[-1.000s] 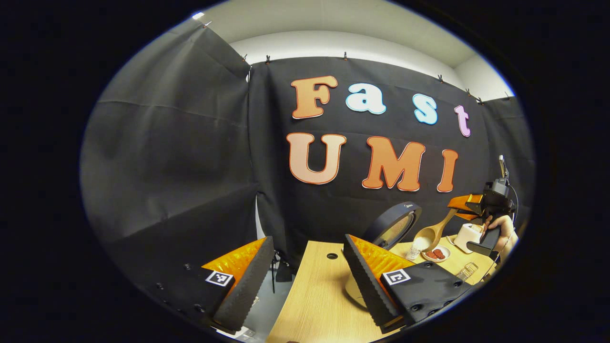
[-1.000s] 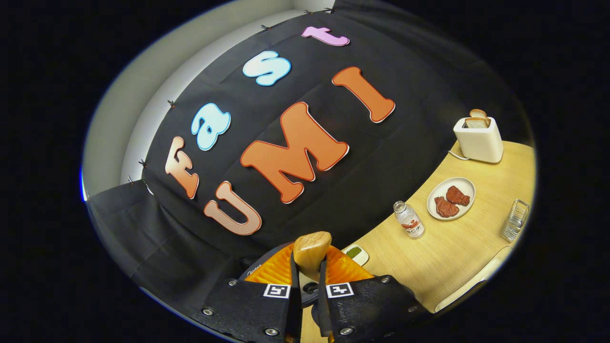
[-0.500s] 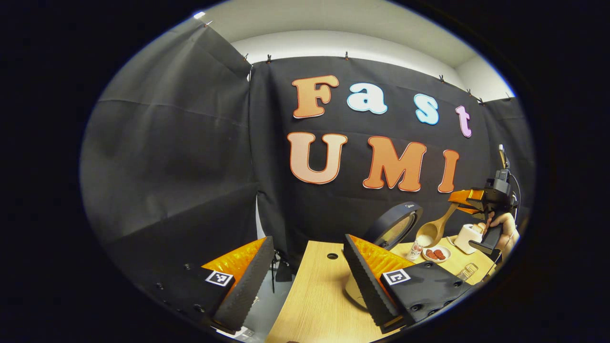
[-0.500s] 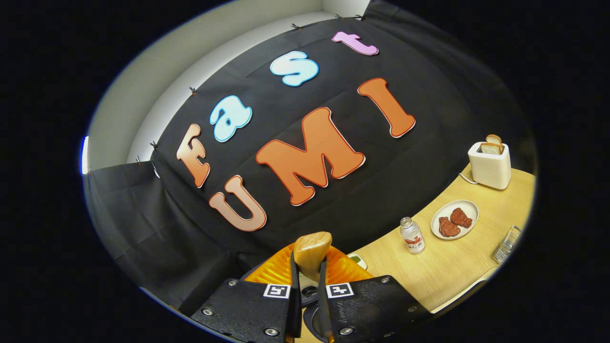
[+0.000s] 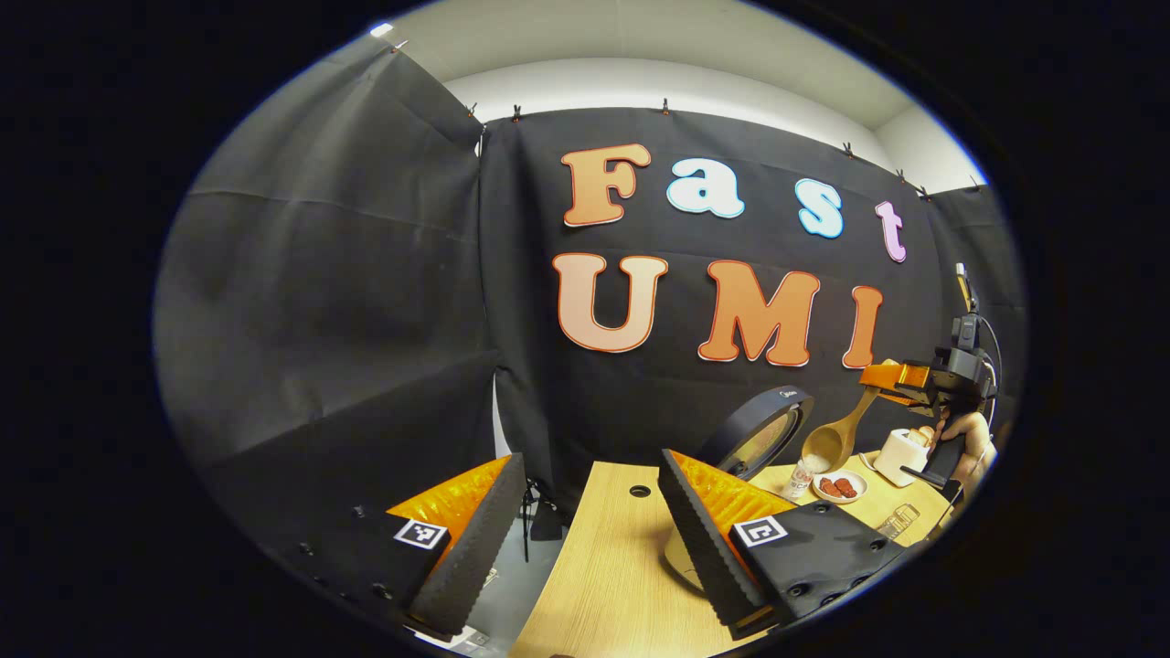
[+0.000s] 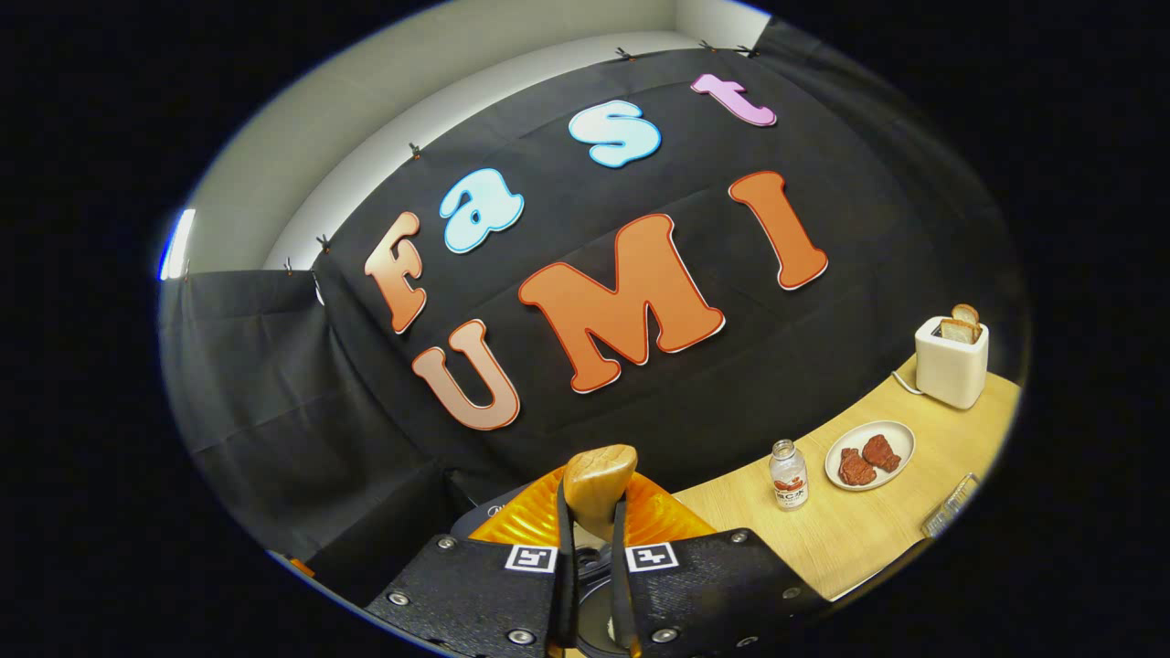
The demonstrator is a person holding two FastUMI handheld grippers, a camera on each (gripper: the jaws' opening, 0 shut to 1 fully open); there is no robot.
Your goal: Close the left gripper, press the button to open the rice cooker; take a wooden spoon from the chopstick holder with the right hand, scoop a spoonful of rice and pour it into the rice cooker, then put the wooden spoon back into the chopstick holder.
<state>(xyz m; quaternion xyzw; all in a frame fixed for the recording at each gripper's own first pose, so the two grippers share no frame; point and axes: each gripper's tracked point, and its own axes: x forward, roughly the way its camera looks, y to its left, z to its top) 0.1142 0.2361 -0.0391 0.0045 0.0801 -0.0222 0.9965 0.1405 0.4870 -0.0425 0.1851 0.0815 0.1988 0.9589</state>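
In the left gripper view, the left hand-held gripper (image 5: 585,539) hangs over the near left part of the wooden worktop (image 5: 603,567), its 2 fingers (image 5: 471,539) spread wide apart with nothing between them. Beyond its right finger, the rice cooker's round lid (image 5: 754,429) stands raised and open; the cooker's body is mostly hidden behind that finger.

To the far right, the right hand-held gripper (image 5: 882,384) is held up by a hand (image 5: 969,439) and is clamped on the handle of the wooden spoon (image 5: 836,437). The spoon slopes down to the left, its bowl carrying white rice and sitting just right of the open lid, above the worktop.

In the right gripper view, the right hand-held gripper (image 6: 590,539) shows its 2 fingers drawn close together, pressing the end of the wooden spoon's handle (image 6: 599,484) from both sides.

On the right part of the worktop (image 6: 850,539) stand a small bottle (image 6: 788,473), a plate (image 6: 891,437) with 2 reddish pieces of food, and, farther off, a white toaster (image 6: 951,366) with bread in its slot. A wire holder (image 6: 951,516) lies at the near right edge; whether it is the chopstick holder I cannot tell.
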